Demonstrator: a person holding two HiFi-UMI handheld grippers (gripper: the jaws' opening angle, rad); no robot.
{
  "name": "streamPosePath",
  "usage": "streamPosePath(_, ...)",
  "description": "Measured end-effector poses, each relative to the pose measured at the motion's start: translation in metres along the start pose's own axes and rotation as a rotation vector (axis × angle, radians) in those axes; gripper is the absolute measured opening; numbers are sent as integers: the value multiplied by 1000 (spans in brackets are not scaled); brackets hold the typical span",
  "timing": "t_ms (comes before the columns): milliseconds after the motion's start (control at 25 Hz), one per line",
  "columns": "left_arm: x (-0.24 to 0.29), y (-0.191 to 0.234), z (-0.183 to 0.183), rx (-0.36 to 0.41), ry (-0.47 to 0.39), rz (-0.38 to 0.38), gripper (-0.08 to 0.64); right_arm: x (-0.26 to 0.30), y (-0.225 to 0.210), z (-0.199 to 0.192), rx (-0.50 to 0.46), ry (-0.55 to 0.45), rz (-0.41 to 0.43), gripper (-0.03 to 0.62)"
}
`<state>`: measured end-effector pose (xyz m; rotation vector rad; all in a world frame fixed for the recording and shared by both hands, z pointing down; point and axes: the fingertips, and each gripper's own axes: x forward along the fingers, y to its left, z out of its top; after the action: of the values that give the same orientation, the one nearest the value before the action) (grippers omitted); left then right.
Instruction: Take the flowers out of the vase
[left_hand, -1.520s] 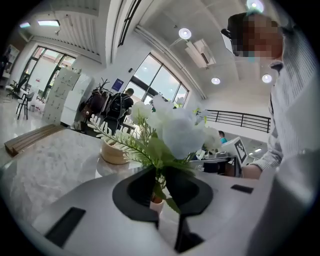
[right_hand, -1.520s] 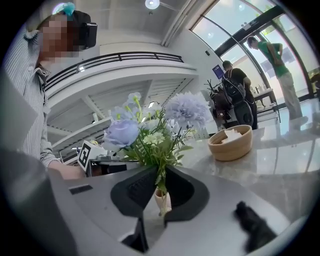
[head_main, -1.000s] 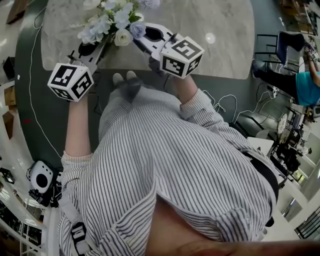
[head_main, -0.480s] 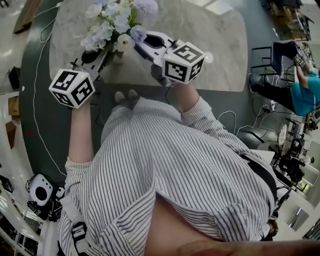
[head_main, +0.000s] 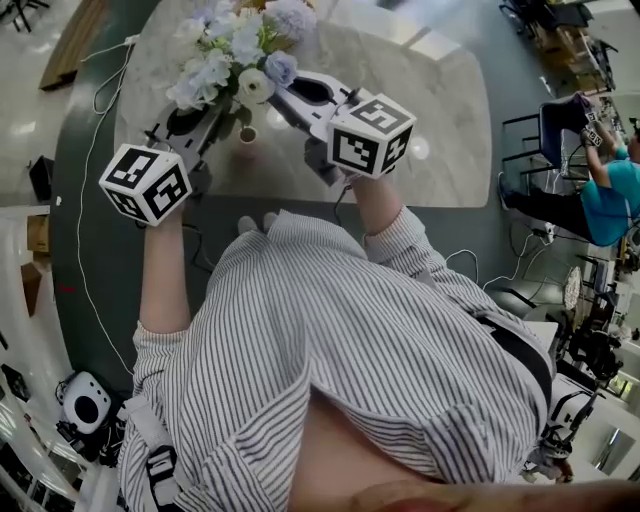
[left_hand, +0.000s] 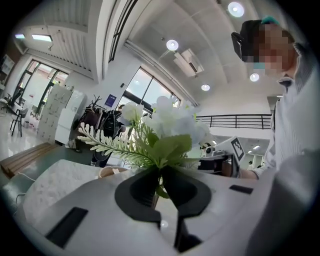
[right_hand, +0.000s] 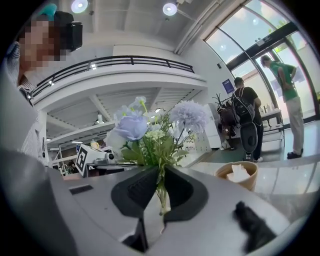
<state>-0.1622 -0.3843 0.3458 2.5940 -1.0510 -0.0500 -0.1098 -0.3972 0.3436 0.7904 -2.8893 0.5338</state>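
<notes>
Lifting two bunches of flowers above the vase, both tongs narrow and clamped on stems.

Head view: left tongs and right tongs met under the blooms over the marble counter. One small tan vase stood on it between them, mouth apparently empty.
Left gripper view: jaws pinched the stems of the white bunch, fern frond out to the left. A tan rim low behind was probably the vase.
Right gripper view: jaws pinched the lilac bunch, its stem ends hanging just below the pads and the vase off to the right.
Judgement: hold the pinch steady, raise both hands evenly and keep the bunches apart so the foliage cannot tangle.
Count: two tongs, two bunches, one vase.
</notes>
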Motion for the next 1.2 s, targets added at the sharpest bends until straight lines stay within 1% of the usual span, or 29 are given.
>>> streamPosePath(120,3,1,19,3,-14,-6,40,2,-1,19,-2,-25,2,48)
streamPosePath(360,11,-1,62,49,-31,-20,40,3,-3,62,-10,-59,2,48)
streamPosePath(520,14,-4,89,68,-54,-45,40,0,0,91,-2,-89,11,48)
streamPosePath(640,15,-7,99,79,-78,-61,40,-2,1,101,-42,-101,15,48)
streamPosePath(920,8,-17,113,65,-153,-74,40,-7,13,117,-110,-145,48,47)
streamPosePath(1040,7,-20,117,59,-179,-81,40,-10,15,122,-118,-166,53,46)
streamPosePath(1200,6,-19,118,64,-192,-76,40,-10,16,124,-113,-180,61,44)
